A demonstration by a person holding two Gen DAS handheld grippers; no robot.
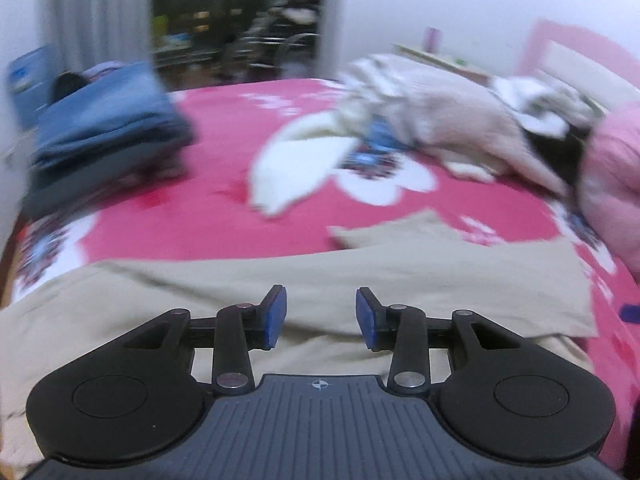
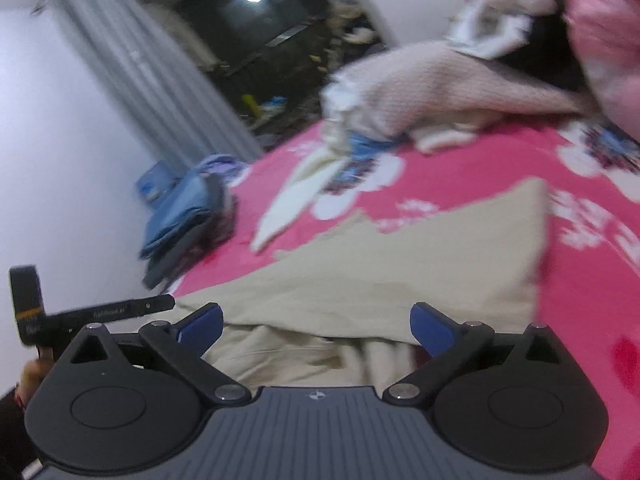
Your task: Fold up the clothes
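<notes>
Both tongs are empty right now. Left tongs (image 1: 321, 317) have their blue pads (image 1: 276, 316) apart with a modest gap, nothing between them. Right tongs (image 2: 316, 328) are spread a lot wider, also gripping nothing.

Directly under and just ahead of both sits the beige cotton garment (image 1: 360, 276), spread flat across the near edge of the bed, with a folded layer lying over the part nearest the tongs. In the right wrist view its bunched, wrinkled near edge (image 2: 304, 356) sits between the spread fingers but I can't tell if they touch it. A corner of it sticks up toward the far side.

It's all on a hot pink bedsheet with white flower print (image 1: 208, 208). Further back, off to the left, there's a stack of folded blue denim clothes (image 1: 108, 128). Middle distance has a cream white cloth (image 1: 296, 164) trailing out of a messy pile of pinkish-beige knit clothes (image 1: 452, 116) on the right. Everything back there is pretty blurry.
</notes>
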